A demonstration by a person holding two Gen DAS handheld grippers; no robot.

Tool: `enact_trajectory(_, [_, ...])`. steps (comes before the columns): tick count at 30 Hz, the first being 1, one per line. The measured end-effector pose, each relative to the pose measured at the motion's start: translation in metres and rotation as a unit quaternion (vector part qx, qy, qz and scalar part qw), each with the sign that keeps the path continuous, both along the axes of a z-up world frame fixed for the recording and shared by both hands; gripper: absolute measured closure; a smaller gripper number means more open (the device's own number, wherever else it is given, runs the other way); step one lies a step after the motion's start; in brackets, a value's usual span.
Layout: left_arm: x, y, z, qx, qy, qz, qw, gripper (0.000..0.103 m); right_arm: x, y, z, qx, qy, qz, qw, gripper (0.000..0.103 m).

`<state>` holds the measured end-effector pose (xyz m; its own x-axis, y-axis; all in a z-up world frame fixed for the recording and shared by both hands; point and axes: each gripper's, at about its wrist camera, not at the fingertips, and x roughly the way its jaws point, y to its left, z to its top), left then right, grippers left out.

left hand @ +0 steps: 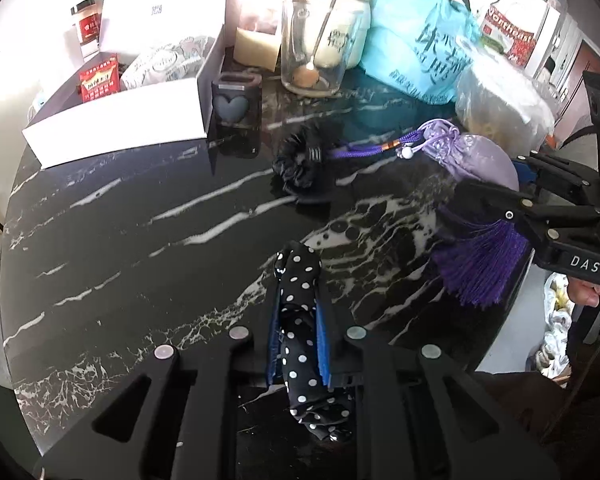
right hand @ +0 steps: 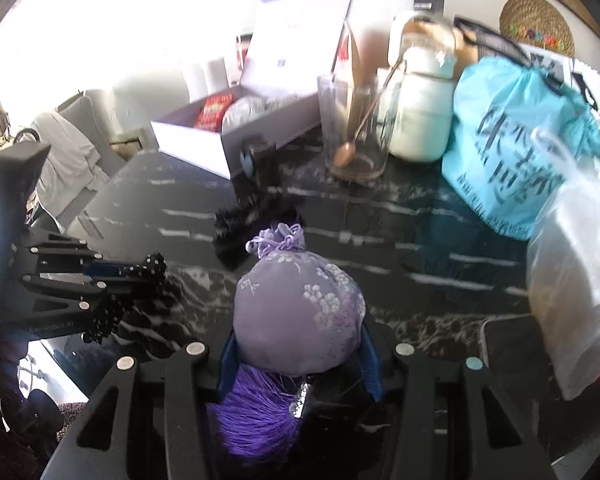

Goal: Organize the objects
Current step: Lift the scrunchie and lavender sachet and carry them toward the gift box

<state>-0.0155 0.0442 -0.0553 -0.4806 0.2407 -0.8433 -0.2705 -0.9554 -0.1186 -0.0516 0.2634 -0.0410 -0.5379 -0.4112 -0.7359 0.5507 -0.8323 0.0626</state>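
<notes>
We see harsh daylight flooding in from the upper left, blowing out the white box (left hand: 116, 120) and the wall behind it. The black marble tabletop (left hand: 120, 232) carries glossy reflections. The right wrist view is softly blurred, especially the clear plastic bag (right hand: 576, 264). Fisheye bending and dark vignetting frame both views.

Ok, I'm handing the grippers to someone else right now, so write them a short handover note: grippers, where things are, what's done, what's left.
Left gripper: shut on the black white-dotted fabric scrunchie, held above the black marble-pattern table.
Right gripper: closed on the lilac embroidered drawstring sachet with its purple tassel.
The fuzzy black scrunchie lies loose mid-table.
The open white cardboard box at the far left already holds a red packet and a pale pouch.
Done: both items picked up.
Left: probably place them in the box, then fetch the fuzzy scrunchie.
</notes>
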Motion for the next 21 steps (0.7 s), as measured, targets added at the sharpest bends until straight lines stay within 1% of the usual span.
enact_trajectory(10, [-0.005, -0.008, 0.038, 0.013, 0.029, 0.005, 0.9995, 0.089, 0.001, -0.001, 0.040, -0.017, 0.042, 0.003, 0.999, 0.053])
enact_trajectory(15, [-0.006, -0.013, 0.059, 0.004, 0.048, 0.012, 0.9988, 0.089, 0.003, -0.004, 0.060, -0.021, 0.065, 0.012, 0.998, 0.053])
enact_trajectory(21, [-0.003, -0.019, 0.087, -0.007, 0.070, 0.022, 0.9973, 0.089, 0.008, -0.010, 0.080, -0.028, 0.079, 0.026, 0.996, 0.053])
